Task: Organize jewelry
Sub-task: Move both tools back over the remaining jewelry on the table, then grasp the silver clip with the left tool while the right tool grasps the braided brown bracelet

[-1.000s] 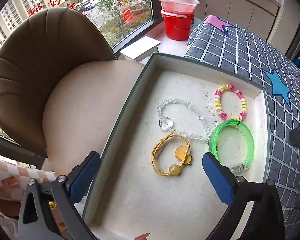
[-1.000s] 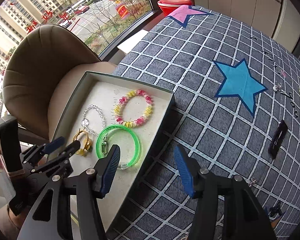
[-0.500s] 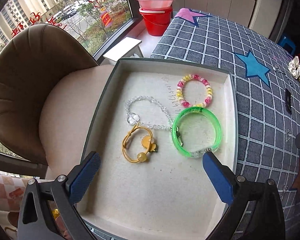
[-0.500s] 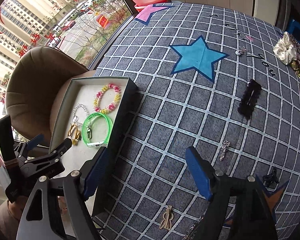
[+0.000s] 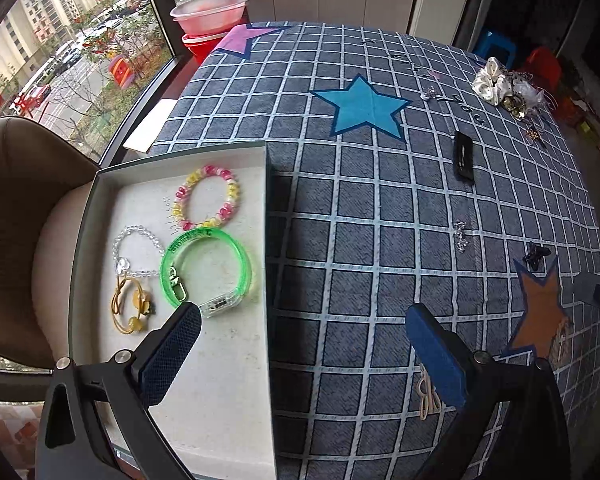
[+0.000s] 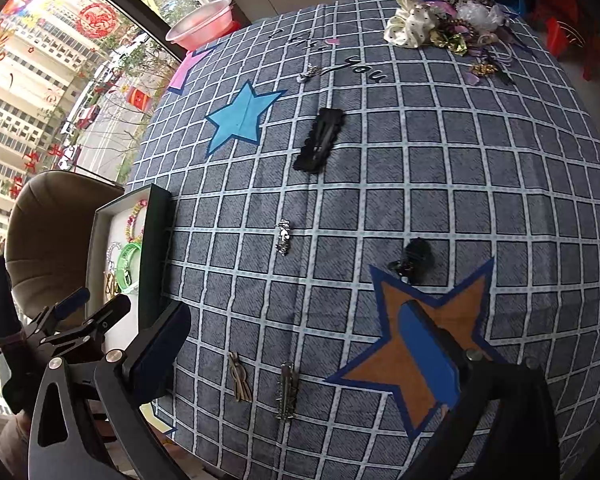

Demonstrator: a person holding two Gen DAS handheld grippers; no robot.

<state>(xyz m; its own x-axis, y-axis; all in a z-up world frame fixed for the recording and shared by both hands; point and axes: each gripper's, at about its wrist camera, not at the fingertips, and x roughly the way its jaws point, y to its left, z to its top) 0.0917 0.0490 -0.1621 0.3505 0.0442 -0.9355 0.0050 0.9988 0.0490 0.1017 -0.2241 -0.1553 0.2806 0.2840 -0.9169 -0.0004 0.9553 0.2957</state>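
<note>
An open box (image 5: 220, 360) with a pale lining sits at the table's left edge and holds a green bangle (image 5: 208, 268), a pink-yellow bead bracelet (image 5: 206, 202), a clear bead bracelet (image 5: 134, 248) and a yellow hair tie (image 5: 130, 308). My left gripper (image 5: 304, 356) is open and empty, above the box's right wall. My right gripper (image 6: 296, 356) is open and empty over the tablecloth. Loose pieces lie on the cloth: a black clip (image 6: 320, 140), a silver charm (image 6: 283, 237), a black claw clip (image 6: 414, 258), a beige pin (image 6: 239, 376) and a metal clip (image 6: 287, 390).
A pile of scrunchies and trinkets (image 6: 440, 26) lies at the table's far side. A small silver piece (image 6: 309, 73) lies near the lettering. A brown chair (image 5: 24, 216) stands left of the box. A red bucket with a pink basin (image 5: 210, 12) stands by the window.
Both grippers have swung right, away from the box and over the tablecloth. The box has shifted to the left of both views. Both stay open and empty.
</note>
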